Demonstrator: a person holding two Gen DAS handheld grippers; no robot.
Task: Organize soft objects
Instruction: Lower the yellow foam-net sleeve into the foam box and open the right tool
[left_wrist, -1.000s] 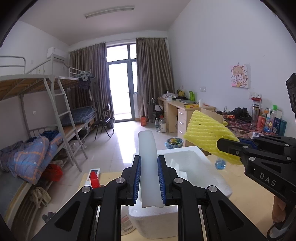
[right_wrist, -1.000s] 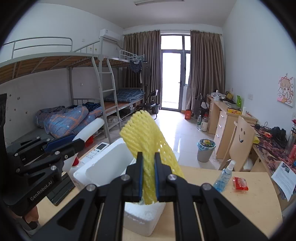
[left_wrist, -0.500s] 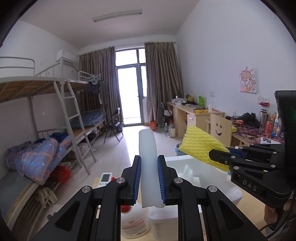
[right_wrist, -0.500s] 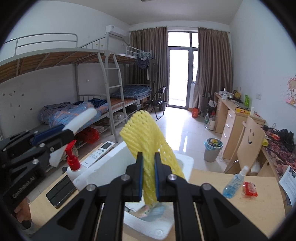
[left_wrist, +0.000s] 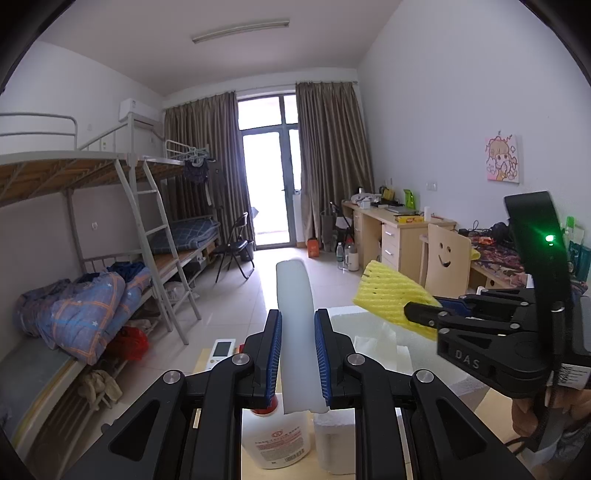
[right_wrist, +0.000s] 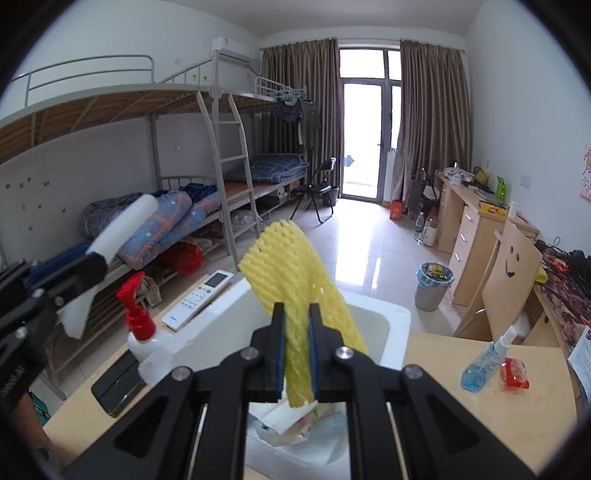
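While the yellow foam net (right_wrist: 295, 295) stands up between the jaws of the right gripper (right_wrist: 296, 354), those jaws are easing apart, though their pads still press its lower part; it hangs right over the open white foam box (right_wrist: 384, 325), whose bottom holds crumpled paper and wrappers. Off to the left, the left gripper (left_wrist: 298, 354) is clamped narrowly on a white foam strip (left_wrist: 295, 314), which rises upright between the blue pads and pokes out below them. Seen from the left wrist, the net juts out over the box from the right gripper's tip. Beside the box on the desk (right_wrist: 461, 424) stand a white spray bottle with a red trigger (right_wrist: 138, 325), a white remote (right_wrist: 201, 295) and a dark flat device (right_wrist: 114, 387); on the other side lie a small blue bottle (right_wrist: 484, 363) and a red packet (right_wrist: 515, 373). Beyond are bunk beds (right_wrist: 184, 206), a folding chair (right_wrist: 317, 188) and a curtained glass door (right_wrist: 364, 125).
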